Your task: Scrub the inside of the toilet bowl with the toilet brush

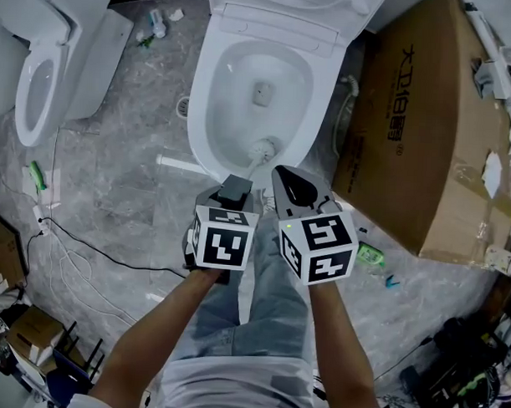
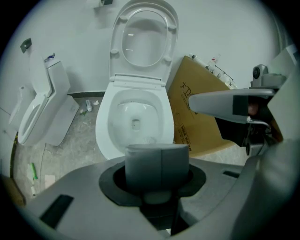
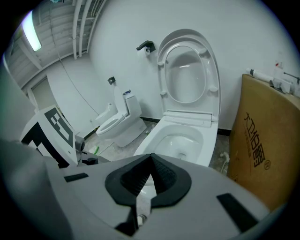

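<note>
The open white toilet bowl [image 1: 215, 114] stands straight ahead with its seat and lid raised. The white brush head [image 1: 264, 147] rests inside the bowl against the near wall. Its grey handle [image 2: 157, 164] comes up to my left gripper [image 1: 233, 190], which is shut on the handle's top end. In the left gripper view the bowl [image 2: 105, 136] lies just beyond that handle. My right gripper [image 1: 296, 185] hovers beside the left one over the bowl's front rim, shut with nothing in it. In the right gripper view its pads [image 3: 161, 173] meet in front of the bowl [image 3: 161, 133].
A big cardboard box [image 1: 425, 130] stands close on the toilet's right. A second toilet [image 1: 42, 74] sits at the far left. Cables [image 1: 78, 251] and small litter lie on the grey floor to the left. My legs [image 1: 252, 308] are right below the grippers.
</note>
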Demonstrator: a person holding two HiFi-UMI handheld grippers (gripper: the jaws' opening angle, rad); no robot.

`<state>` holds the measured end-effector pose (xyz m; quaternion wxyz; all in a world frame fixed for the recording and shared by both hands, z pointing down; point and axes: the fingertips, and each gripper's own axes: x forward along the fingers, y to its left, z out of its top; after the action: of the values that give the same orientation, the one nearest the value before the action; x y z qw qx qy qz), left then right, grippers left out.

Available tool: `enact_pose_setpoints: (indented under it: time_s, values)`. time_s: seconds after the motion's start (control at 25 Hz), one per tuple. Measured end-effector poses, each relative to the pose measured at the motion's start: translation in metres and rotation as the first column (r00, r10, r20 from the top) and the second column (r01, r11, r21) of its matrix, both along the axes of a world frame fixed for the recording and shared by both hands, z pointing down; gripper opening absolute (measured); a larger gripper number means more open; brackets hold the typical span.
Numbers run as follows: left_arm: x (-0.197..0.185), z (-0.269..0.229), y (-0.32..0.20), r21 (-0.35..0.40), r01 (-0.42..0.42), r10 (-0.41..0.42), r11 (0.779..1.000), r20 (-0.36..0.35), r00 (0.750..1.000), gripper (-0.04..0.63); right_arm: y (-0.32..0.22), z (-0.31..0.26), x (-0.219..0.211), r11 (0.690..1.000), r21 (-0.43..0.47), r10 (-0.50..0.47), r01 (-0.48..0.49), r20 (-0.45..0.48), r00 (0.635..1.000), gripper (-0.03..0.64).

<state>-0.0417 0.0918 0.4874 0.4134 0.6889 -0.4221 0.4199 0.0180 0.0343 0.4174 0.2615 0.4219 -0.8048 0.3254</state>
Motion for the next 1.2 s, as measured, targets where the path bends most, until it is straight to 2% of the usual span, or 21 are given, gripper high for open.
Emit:
enact_pose_setpoints:
  time_s: [0.76,1.2]
  values:
    - [0.04,0.007,-0.044,0.049,-0.001,0.002,0.999,-0.033,0.999,0.156,-0.019,0.009,0.027,1.0,-0.004,0.001,-0.001,-0.003,1.0,-0.002]
    - [0.053,0.012,-0.078,0.074,0.042,-0.037,0.996,-0.063,0.997,0.156,-0.032,0.019,0.041,1.0,-0.005,0.004,-0.004,0.005,1.0,-0.002]
